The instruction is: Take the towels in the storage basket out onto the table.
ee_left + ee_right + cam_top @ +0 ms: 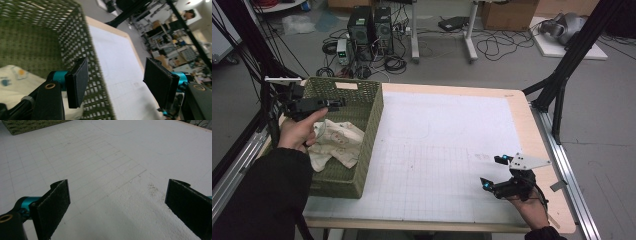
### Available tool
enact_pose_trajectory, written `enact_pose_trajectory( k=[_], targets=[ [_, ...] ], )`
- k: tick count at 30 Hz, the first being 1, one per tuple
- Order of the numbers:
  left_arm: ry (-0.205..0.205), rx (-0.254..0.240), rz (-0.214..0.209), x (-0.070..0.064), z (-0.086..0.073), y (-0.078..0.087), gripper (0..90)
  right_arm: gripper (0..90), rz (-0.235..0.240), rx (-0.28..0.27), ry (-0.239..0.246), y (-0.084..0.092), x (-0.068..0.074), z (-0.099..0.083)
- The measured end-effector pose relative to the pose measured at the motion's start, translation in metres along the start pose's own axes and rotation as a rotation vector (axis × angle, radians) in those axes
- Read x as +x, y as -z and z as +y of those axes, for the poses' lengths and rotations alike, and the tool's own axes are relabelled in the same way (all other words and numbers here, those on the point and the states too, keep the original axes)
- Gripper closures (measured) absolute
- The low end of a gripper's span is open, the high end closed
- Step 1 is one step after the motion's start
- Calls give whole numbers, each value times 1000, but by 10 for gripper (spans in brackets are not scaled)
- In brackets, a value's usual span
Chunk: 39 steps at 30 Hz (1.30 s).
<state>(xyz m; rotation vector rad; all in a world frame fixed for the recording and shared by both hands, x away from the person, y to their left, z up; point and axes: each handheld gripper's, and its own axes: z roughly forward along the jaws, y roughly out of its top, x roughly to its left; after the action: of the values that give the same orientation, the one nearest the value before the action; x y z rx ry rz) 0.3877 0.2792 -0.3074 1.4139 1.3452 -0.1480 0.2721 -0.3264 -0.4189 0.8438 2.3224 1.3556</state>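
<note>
I see the tabletop [447, 130] with the green woven basket [362, 150] at its left side, and a printed cloth [337, 142] lies inside it. My left tongs [334, 103] hover above this basket, wide and empty; my right tongs [492, 172] also stand wide over the white mat

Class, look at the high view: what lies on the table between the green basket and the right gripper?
Nothing: between the green basket and the right gripper the high view shows bare white gridded mat.
</note>
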Motion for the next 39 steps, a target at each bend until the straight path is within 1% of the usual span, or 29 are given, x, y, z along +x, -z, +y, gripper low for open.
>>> enact_pose_trajectory(
  k=[1,3,4,5,6,7,9,10,12,16,18,19,20,21,22,23,24,25,26,27,28,29,30,31,32,33,38,39],
  targets=[
    [2,8,13,5,0,-1,367,50,1,3,-2,0,0,0],
    [-2,14,36,9,-1,-1,368,50,0,2,3,0,0,0],
    [-2,14,36,9,-1,-1,371,50,0,2,3,0,0,0],
    [-6,21,55,10,-1,-2,371,50,0,2,4,0,0,0],
    [-19,45,82,13,-2,-3,373,50,0,4,0,0,0,0],
    [-19,45,82,13,-2,-3,376,50,-2,4,0,0,0,0],
    [-29,65,115,17,-5,-4,379,50,-2,0,2,1,-1,0],
    [-29,65,115,17,-5,-4,379,50,-2,0,1,1,-1,0],
    [-45,76,144,17,-6,-4,379,50,-3,0,3,1,0,0],
    [-65,93,180,19,-7,-4,383,50,-4,0,2,1,0,0],
    [-68,98,201,22,-9,-4,390,50,-1,0,0,2,0,0],
    [-68,98,201,22,-9,-4,391,50,-1,0,0,2,0,0],
    [-77,105,224,22,-10,-4,394,50,-4,-6,5,2,0,1],
    [-100,130,266,24,-11,-5,395,50,-6,-8,8,3,0,1],
    [-100,130,266,24,-11,-5,395,50,-7,-10,8,3,0,1],
    [-109,145,286,24,-12,-6,395,50,-7,-10,8,3,0,1],
    [-136,176,327,25,-14,-7,393,50,-6,-11,6,3,0,1],
    [-146,193,346,26,-15,-8,391,50,-6,-10,6,3,0,1],
    [-146,193,346,26,-15,-8,389,50,-6,-10,6,3,0,1],
    [-162,214,383,28,-16,-10,386,50,-6,-11,6,3,0,1],
    [-167,216,392,28,-16,-11,383,50,-6,-10,4,3,0,1],
    [-167,216,392,28,-16,-11,379,50,-6,-10,4,3,0,1],
    [-176,221,403,28,-17,-13,379,50,-8,-9,7,3,0,1],
    [-176,221,403,28,-17,-13,381,50,-8,-9,6,3,0,1],
    [-185,224,422,29,-17,-15,381,50,-8,-9,6,3,0,1],
    [-185,224,422,29,-17,-15,380,51,-10,-10,7,3,0,1],
    [-205,263,484,34,-20,-20,379,51,-7,-15,12,2,0,1],
    [-209,269,492,34,-20,-21,379,50,-3,-11,6,3,1,1]
  ],
)
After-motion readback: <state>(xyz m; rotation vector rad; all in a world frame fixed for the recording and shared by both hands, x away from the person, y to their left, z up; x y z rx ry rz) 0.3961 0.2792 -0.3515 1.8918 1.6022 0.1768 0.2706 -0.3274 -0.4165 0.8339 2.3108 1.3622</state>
